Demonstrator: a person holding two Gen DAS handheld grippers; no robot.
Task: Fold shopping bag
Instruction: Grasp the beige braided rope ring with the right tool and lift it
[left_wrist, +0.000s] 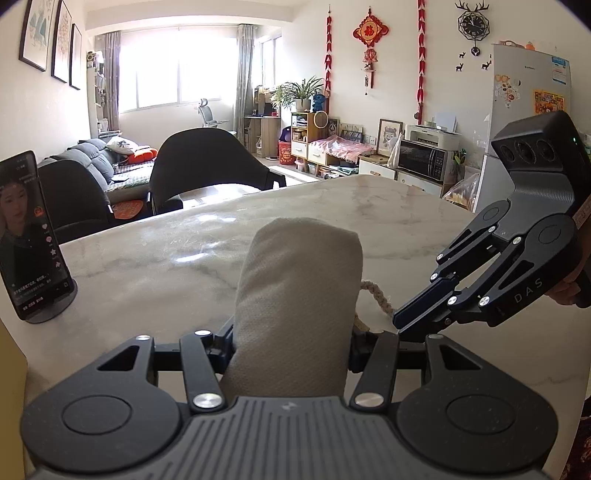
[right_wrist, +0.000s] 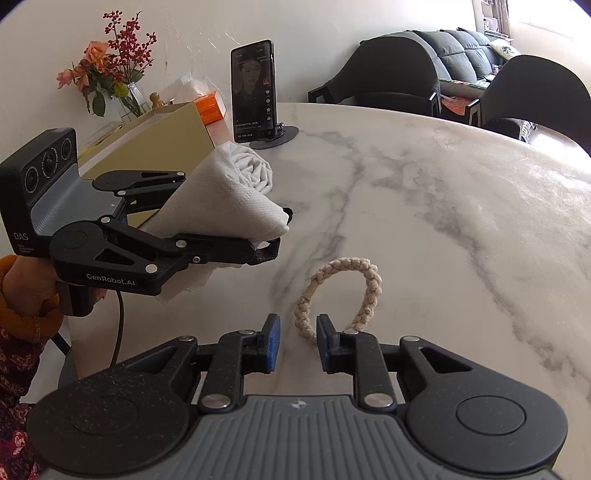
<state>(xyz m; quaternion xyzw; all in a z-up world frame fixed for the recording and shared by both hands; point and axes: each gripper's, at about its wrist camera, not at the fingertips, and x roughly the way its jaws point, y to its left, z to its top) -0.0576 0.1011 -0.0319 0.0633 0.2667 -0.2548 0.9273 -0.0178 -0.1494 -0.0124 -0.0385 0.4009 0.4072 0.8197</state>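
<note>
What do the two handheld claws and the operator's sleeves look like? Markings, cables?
Both units are matte black with ribbed grey tops, silver pivot screws and blue pads. The left claw carries "GenRobot.AI" and "DAS" lettering, a three-lens camera block and a black cable. The right claw shows "DAS". An orange cuff over red floral fabric.

Tabletop: white marble tabletop with grey veins (right_wrist: 424, 192), glossy, rounded far edge.
Phone stand: black smartphone with lit screen (right_wrist: 253, 92), upright on a round dark stand (right_wrist: 284, 134) resting on the tabletop near its far edge.
Box: olive-yellow cardboard box (right_wrist: 173, 136), at the tabletop's left side, just beside the phone.
Rope: cream braided rope loop (right_wrist: 364, 280), lying on the marble, well apart from the phone stand.
</note>
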